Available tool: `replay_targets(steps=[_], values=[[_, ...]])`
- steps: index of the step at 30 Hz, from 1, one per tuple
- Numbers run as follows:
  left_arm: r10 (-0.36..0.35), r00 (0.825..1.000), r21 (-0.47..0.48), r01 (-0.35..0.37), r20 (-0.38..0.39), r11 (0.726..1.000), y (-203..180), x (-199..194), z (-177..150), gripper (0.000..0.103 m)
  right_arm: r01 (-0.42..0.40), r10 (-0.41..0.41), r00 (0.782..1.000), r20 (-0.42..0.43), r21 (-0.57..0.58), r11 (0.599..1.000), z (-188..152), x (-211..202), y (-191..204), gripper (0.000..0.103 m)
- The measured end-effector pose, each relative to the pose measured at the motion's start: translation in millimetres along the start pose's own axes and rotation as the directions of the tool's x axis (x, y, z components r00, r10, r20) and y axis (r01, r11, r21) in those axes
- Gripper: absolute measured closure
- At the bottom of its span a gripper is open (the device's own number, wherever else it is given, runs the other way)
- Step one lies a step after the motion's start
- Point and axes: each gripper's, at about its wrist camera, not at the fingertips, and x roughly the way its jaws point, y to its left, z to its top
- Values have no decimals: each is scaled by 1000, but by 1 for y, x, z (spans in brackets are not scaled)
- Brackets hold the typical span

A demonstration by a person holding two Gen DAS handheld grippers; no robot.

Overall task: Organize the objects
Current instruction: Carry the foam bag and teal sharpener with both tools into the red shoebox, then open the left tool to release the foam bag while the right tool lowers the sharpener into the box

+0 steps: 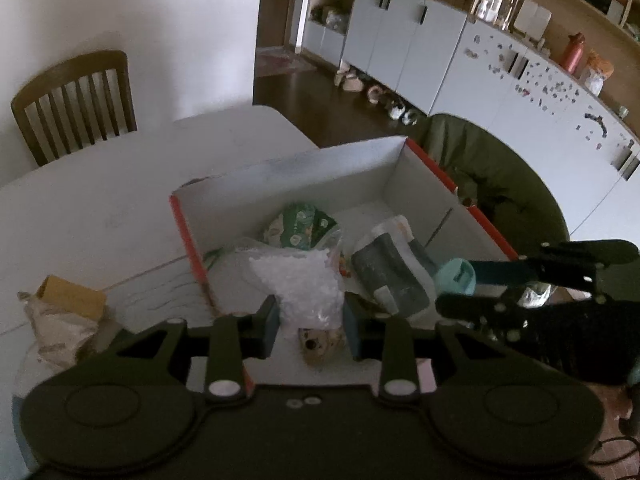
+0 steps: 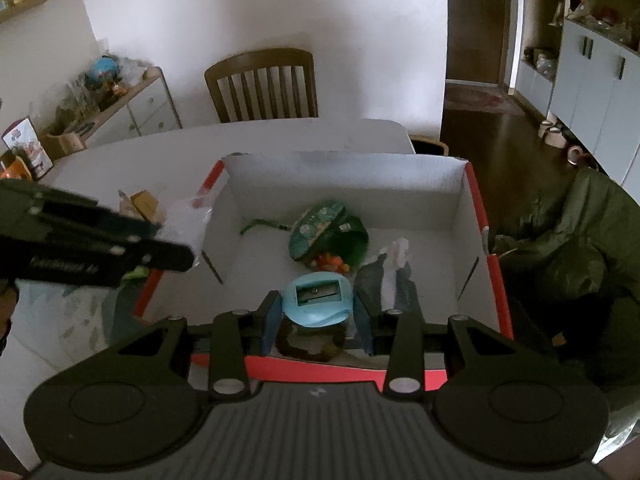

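Observation:
An open red-edged white box [image 1: 280, 168] [image 2: 344, 172] stands on the white table. In it lie a green printed pouch [image 1: 300, 226] [image 2: 324, 226] and a dark grey packet [image 1: 388, 272] [image 2: 386, 280]. My left gripper [image 1: 310, 326] is shut on a clear bag of white beads [image 1: 304, 280], held over the box's near left part. My right gripper [image 2: 318, 320] is shut on a light blue pencil sharpener [image 2: 318, 300], held over the box's near edge; the sharpener also shows in the left wrist view [image 1: 456, 276].
A crumpled paper bag with a yellow box [image 1: 64, 308] lies on the table left of the box. A wooden chair [image 2: 264, 84] stands at the far side. A dark green jacket [image 2: 568, 240] hangs right of the box. Cabinets line the far right wall.

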Motion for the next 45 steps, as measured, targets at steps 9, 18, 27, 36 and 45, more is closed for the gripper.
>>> replay_targets(steps=[9,18,27,36,45], values=[[35,995,56,-29,-95,998,-18,49,20,71,-40,37,996,-84,-25,999,4,27,-7,64],[25,987,73,-14,-157,997,-24,85,40,71,-67,55,987,-153,-74,995,9,60,0,64],[15,975,97,6,-221,995,-32,117,41,71,-52,34,977,-212,-79,996,8,82,-4,64],[17,961,105,13,-276,994,-31,137,41,70,-46,32,970,-241,-53,998,5,92,-10,64],[11,954,105,22,-301,994,-27,143,39,65,-44,32,968,-247,-41,998,8,96,-10,64]])
